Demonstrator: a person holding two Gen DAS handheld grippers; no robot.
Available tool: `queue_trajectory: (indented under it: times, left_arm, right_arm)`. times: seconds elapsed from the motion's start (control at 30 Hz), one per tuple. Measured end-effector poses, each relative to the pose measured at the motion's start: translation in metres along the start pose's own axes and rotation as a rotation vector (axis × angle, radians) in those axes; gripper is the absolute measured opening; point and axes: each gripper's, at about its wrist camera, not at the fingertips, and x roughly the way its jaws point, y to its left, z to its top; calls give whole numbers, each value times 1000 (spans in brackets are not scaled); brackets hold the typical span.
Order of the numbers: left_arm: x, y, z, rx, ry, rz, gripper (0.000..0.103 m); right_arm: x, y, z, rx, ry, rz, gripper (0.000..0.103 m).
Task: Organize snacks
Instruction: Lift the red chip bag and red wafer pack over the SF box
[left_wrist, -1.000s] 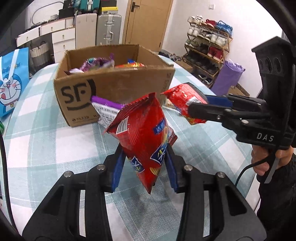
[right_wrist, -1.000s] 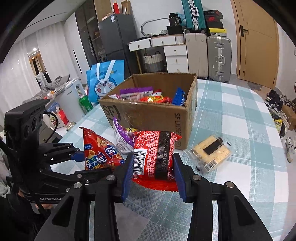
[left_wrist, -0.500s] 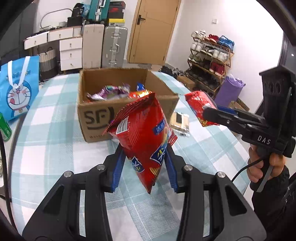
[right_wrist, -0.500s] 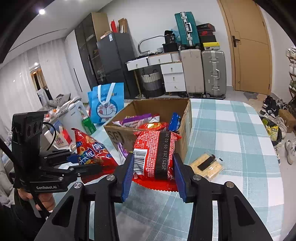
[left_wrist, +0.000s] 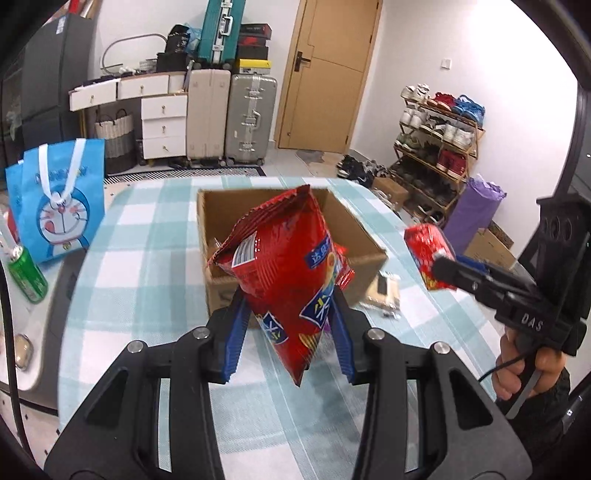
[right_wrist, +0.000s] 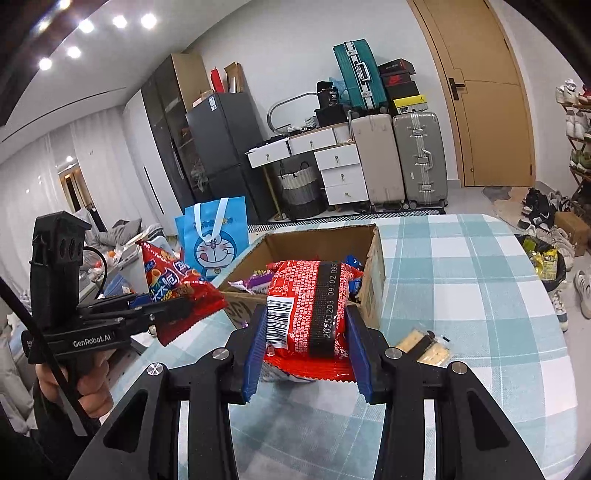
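Room: cluttered living space, suitcases and drawers at back, checked tabletop (left_wrist: 155, 295) in front
Box: open cardboard box (left_wrist: 365, 236) on tabletop, several snacks already inside
Left tongs (left_wrist: 288, 336): clenched on red chip bag (left_wrist: 284, 273), bag upright, off the tabletop
Right tongs (right_wrist: 306, 347): clenched on red noodle pack (right_wrist: 310, 306), also lifted clear
Change: both packs higher than a second ago; left rose more, box now seen from above with its opening showing behind the chip bag; purple pack that lay by the box front no longer in view
Leftover: clear-wrapped cracker pack (right_wrist: 424, 343) on tabletop just beside box
Meaning: pick-up done for both, carry toward box under way; judged next is drop over the opening, neither pack above it yet
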Motion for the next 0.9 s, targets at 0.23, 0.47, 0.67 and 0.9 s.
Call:
queue_trajectory:
  times: [0.23,0.47,0.67,0.9]
  left_arm:
    - [20,9,37,-12,-10,27,38]
    - [51,16,56,-24,6,62,38]
    - [77,16,64,-30,10,103,38]
    - [105,21,75,-45,24,123,38]
  right_arm:
    - [16,3,13,10,-2,11,41]
    - [33,1,26,20,-4,5,41]
    - [49,0,38,20,6,6,41]
    - [66,-7,49,50,17,19,41]
